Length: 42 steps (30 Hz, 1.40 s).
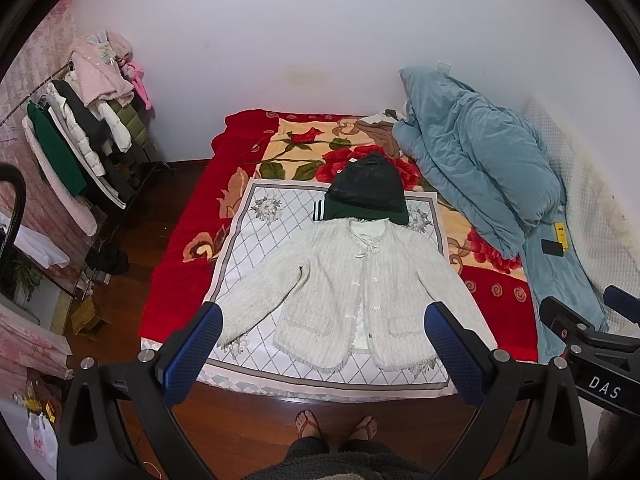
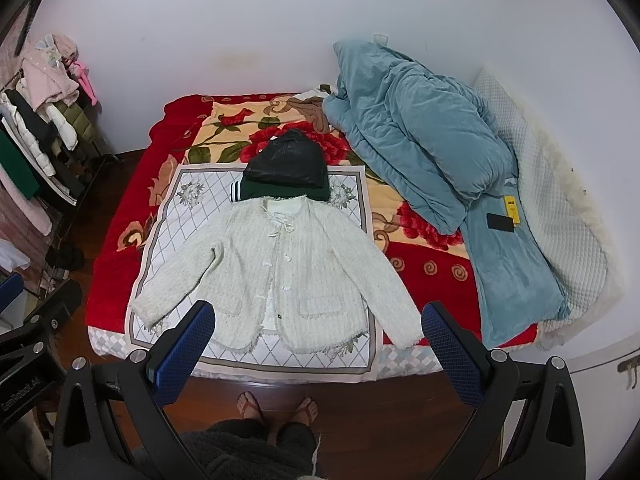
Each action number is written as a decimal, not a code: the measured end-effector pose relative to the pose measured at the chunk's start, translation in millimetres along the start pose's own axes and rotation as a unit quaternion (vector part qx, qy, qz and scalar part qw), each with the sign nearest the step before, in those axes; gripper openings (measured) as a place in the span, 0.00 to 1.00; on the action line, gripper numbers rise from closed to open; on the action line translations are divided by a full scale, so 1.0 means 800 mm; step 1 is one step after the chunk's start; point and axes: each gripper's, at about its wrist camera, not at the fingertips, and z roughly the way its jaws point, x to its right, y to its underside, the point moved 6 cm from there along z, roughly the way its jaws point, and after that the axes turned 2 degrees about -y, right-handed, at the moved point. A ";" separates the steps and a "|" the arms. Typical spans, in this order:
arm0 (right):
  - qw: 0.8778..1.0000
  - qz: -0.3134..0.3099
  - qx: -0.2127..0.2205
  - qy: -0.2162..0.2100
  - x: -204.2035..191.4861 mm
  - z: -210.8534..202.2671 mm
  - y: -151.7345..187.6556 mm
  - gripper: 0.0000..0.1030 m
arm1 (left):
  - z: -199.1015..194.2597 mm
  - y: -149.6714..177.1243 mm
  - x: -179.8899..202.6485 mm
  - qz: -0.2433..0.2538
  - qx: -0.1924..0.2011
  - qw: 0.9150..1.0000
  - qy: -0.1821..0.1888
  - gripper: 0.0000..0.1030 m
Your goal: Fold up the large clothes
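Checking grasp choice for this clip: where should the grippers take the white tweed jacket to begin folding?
Probably by the sleeve cuffs. The white tweed jacket lies flat, front up, sleeves angled outward. The left gripper could come from the left onto the left cuff, the right gripper from the right onto the right cuff. Both cuffs are free edges near the bed's front; both grippers are open and apart from it.

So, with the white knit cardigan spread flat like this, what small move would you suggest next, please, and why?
Probably lower the left hand-held gripper to the cream tweed-knit cardigan's outstretched left sleeve cuff. Both hand-held grippers, including the right, are open and empty above the bed, and the sleeves lie unfolded.
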 end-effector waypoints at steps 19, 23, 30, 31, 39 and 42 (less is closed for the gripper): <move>0.970 0.227 -0.078 0.041 0.153 0.316 0.038 0.79 | 0.300 -0.026 0.040 0.046 0.007 0.997 -0.070 1.00; 0.934 0.331 -0.132 0.030 0.232 0.452 0.116 0.62 | 0.415 0.001 0.088 0.052 -0.033 0.994 -0.089 1.00; 0.814 0.548 -0.187 -0.045 0.324 0.675 0.281 0.64 | 0.601 0.081 0.160 0.069 -0.124 0.984 -0.112 1.00; 0.799 0.569 -0.189 -0.053 0.332 0.695 0.300 0.64 | 0.624 0.093 0.169 0.070 -0.136 0.981 -0.116 1.00; 0.701 0.694 -0.141 -0.081 0.364 0.819 0.390 0.56 | 0.745 0.162 0.247 0.124 -0.202 0.965 -0.111 1.00; 0.705 0.706 -0.051 -0.050 0.379 0.804 0.380 0.29 | 0.758 0.166 0.278 0.141 -0.199 0.965 -0.098 1.00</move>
